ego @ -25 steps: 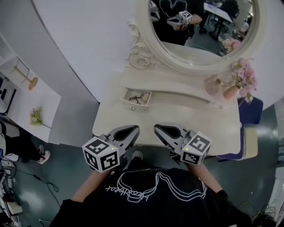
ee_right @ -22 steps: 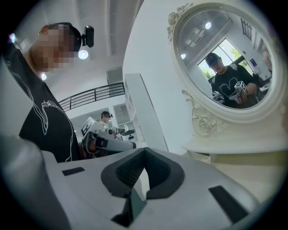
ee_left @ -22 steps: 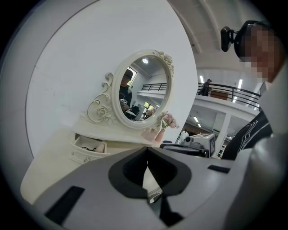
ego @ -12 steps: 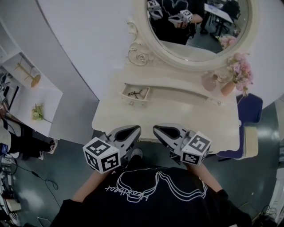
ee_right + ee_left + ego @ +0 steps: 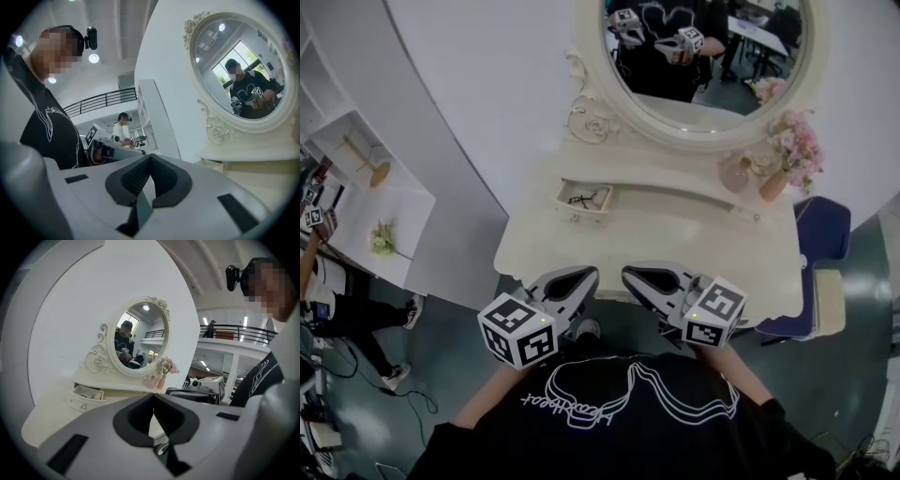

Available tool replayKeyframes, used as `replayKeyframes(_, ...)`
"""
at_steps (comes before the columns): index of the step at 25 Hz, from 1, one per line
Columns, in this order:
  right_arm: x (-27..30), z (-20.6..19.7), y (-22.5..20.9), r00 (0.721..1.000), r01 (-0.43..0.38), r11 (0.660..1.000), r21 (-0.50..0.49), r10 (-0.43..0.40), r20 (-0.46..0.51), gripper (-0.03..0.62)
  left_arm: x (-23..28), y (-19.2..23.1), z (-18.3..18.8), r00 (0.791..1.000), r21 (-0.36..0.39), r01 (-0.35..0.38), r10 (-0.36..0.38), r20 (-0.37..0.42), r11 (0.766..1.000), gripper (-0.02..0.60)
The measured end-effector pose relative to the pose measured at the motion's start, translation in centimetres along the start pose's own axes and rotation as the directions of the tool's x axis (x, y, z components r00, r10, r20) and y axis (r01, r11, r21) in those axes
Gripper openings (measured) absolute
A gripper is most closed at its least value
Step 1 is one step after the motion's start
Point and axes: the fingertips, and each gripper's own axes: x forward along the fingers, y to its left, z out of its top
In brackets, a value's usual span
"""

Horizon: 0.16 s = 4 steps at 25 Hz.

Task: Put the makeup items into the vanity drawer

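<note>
The left gripper (image 5: 153,399) has its jaws together, the dark pads meeting at the tips with nothing between them. The right gripper (image 5: 150,158) is likewise closed on nothing. In the head view the two are held side by side just before the person's chest. They are a little apart from each other, with tips toward the front edge of the cream vanity (image 5: 675,239) and marker cubes at their rear ends. Neither touches the vanity. The drawer (image 5: 581,214) sits at the back left of the vanity top, under the low shelf below the mirror (image 5: 703,47), and is pulled open. A small dark item (image 5: 578,199) and a pale pink item (image 5: 600,197) lie in it, too small to tell what they are. The oval mirror reflects the person and both grippers. At the right of its base are pink flowers (image 5: 794,141) in a vase (image 5: 772,186), with a round pink jar (image 5: 736,174) just beside it. A blue chair (image 5: 822,234) stands at the vanity's right end. Well to the left, a white side shelf (image 5: 347,211) carries a gold stand (image 5: 358,157) and a green sprig (image 5: 382,240), and another person (image 5: 328,281) is at the far left edge.
</note>
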Motion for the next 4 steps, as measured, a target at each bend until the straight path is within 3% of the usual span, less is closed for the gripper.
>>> replayKeyframes(4,-0.81,0.3,1.17,1.0,-0.005,1.0,-0.01,0.005,-0.001,0.006,-0.46,-0.91,-0.34,1.0,-0.007,-0.014,0.014,-0.008,1.0,0.005)
